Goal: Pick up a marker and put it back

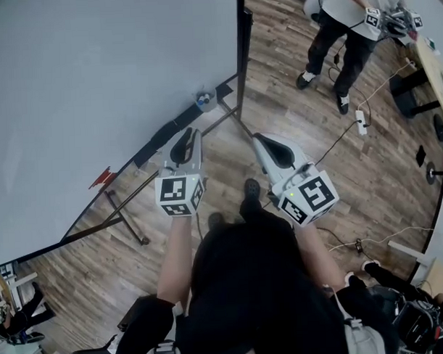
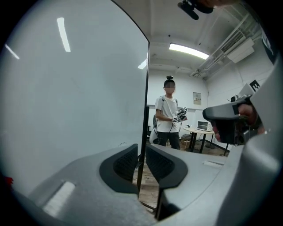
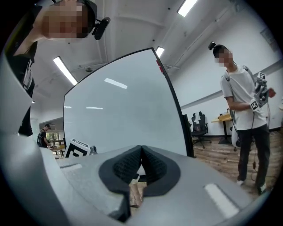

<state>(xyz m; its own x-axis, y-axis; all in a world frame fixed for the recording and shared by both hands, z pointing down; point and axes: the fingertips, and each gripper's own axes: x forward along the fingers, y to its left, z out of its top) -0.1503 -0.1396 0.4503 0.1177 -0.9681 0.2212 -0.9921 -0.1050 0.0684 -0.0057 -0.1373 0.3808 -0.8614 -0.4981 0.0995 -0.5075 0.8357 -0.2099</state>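
Observation:
No marker shows clearly in any view. A small cup [image 1: 205, 100] with blue items sits at the lower right corner of the big whiteboard [image 1: 95, 90], and a small red item [image 1: 102, 177] lies on its bottom ledge. My left gripper [image 1: 185, 139] points at the board's lower edge; in the left gripper view its jaws [image 2: 141, 152] stand a little apart with nothing between them, only the board's dark frame beyond. My right gripper [image 1: 268, 142] is beside it, past the board's right edge. Its pads [image 3: 141, 152] meet at the tips and hold nothing.
The whiteboard stand's legs [image 1: 128, 216] reach across the wooden floor below the grippers. Another person [image 1: 347, 23] with grippers stands at the far right, also in the left gripper view [image 2: 169, 114]. A power strip [image 1: 362, 121] and cables lie on the floor to the right.

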